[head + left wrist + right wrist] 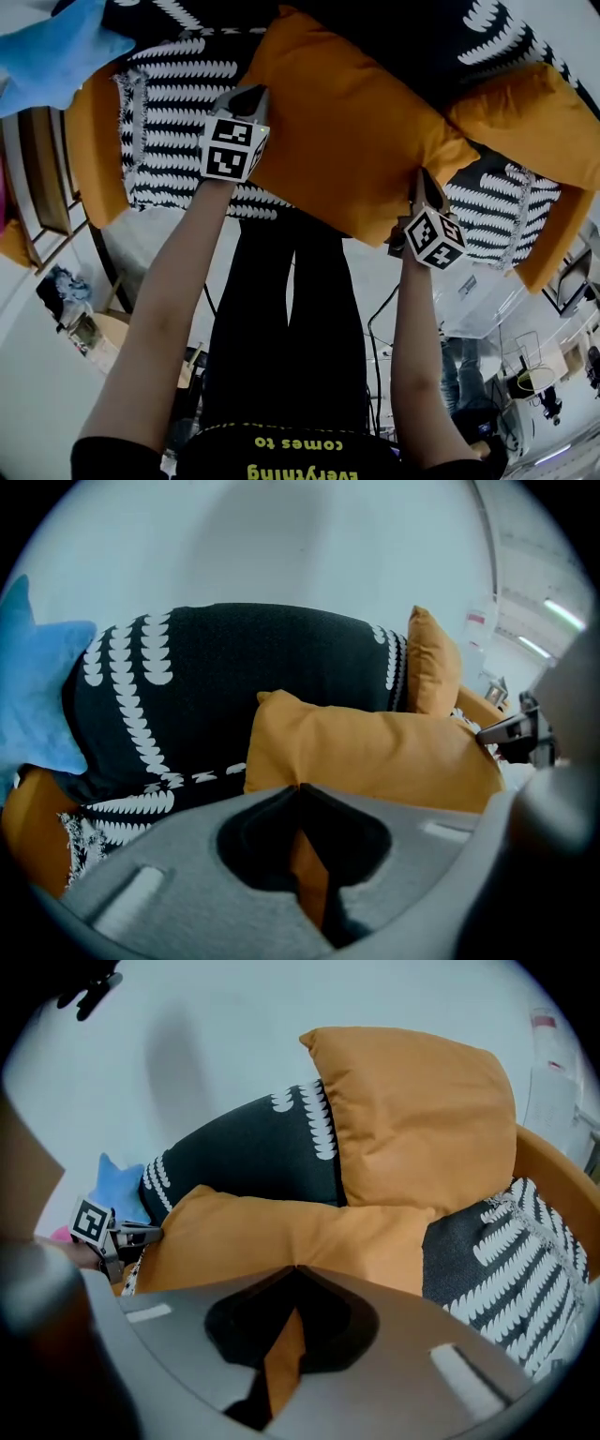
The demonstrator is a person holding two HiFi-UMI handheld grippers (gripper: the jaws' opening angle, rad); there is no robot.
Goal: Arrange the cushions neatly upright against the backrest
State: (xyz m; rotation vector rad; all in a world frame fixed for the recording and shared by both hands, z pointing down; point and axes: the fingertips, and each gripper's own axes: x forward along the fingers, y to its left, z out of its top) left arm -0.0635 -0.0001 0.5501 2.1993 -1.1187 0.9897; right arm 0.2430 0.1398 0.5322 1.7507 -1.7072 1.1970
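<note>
Seat: orange seat (pixel 92 155), smooth upholstery, showing at far-left & far-right edges under the throw.
Throw: throw (pixel 169 122), black-&-white woven cloth w/ rows of leaf-like marks and a short fringe, spread over the seat.
Black cushion: black cushion (pixel 234 677), large and plump, matte fabric w/ curved rows of white scale shapes. Stands at the far side, behind the held one.
Held cushion: held orange cushion (pixel 347 131), plain soft fabric, rectangular w/ pointed corners. Lies across the middle in front of the black cushion.
2nd cushion: second orange cushion (pixel 422 1110), same plain fabric, upright at far right, just beside the black cushion.
Blue cushion: blue cushion (pixel 52 52), plush w/ pointed star-like arms, far left, beside the black cushion.
L gripper: left gripper (pixel 246 94), grey plastic, jaws clamped on the held orange cushion's near-left edge; orange cloth shows between them.
R gripper: right gripper (pixel 422 180), same build, jaws clamped on that cushion's near-right edge.
Markers: marker cubes (pixel 230 150), white w/ black square codes, one per gripper.
Writing: shirt (pixel 281 441), black w/ yellow print, upside down in head view: "Everything", "comes to".
</note>
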